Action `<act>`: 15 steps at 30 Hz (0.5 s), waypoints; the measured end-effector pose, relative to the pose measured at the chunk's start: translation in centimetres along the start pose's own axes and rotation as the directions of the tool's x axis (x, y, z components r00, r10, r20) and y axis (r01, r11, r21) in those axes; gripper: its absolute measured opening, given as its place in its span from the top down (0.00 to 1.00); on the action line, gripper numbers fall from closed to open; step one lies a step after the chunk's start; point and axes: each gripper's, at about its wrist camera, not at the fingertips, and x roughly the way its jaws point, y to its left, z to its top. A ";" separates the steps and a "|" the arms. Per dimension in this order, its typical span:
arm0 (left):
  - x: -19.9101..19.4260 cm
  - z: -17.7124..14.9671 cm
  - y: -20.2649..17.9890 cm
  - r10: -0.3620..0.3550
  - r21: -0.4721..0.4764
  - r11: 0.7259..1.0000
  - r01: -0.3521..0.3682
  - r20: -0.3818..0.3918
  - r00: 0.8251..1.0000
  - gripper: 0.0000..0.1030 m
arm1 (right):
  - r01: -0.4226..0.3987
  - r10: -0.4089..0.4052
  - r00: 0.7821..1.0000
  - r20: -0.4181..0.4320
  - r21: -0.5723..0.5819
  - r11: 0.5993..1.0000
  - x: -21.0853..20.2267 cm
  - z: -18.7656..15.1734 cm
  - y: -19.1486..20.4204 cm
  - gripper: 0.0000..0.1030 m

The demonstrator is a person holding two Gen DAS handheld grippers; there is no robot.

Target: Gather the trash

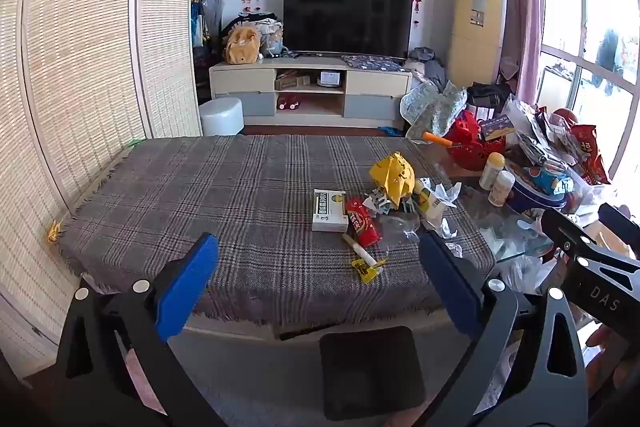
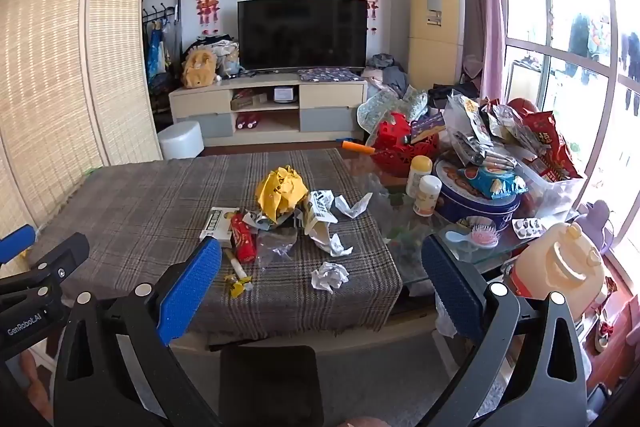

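Observation:
Trash lies in a heap on the plaid cloth [image 1: 240, 187] over the table: a crumpled yellow wrapper [image 1: 392, 179] [image 2: 282, 193], a red packet [image 1: 362, 223] [image 2: 244, 239], a white medicine box [image 1: 330, 211] [image 2: 216, 223], a white stick in a yellow wrapper [image 1: 364, 261] [image 2: 238, 277], and crumpled white paper [image 2: 330, 275]. My left gripper [image 1: 316, 259] hangs open above the near table edge, nothing between its blue pads. My right gripper [image 2: 320, 263] is open too, with the paper ball seen between its fingers farther off. Neither touches anything.
A cluttered glass table [image 2: 420, 251] to the right holds a blue cookie tin [image 2: 476, 203], two white bottles [image 2: 426, 195], snack bags and a red basket [image 2: 400, 147]. A black pad [image 1: 372, 371] lies below the near edge. A woven screen [image 1: 80, 67] stands left; TV cabinet [image 1: 312, 91] behind.

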 end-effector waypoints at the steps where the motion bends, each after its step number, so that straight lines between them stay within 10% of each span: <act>1: 0.0 0.0 0.0 -0.002 0.000 1.000 0.002 0.000 1.000 0.08 | -0.001 0.001 1.000 -0.003 -0.002 1.000 0.0 0.0 0.0 0.03; 15: -0.7 0.5 0.0 -0.008 -0.004 1.000 0.008 0.011 1.000 0.08 | -0.009 0.009 1.000 0.006 0.007 1.000 -0.3 0.1 0.5 0.03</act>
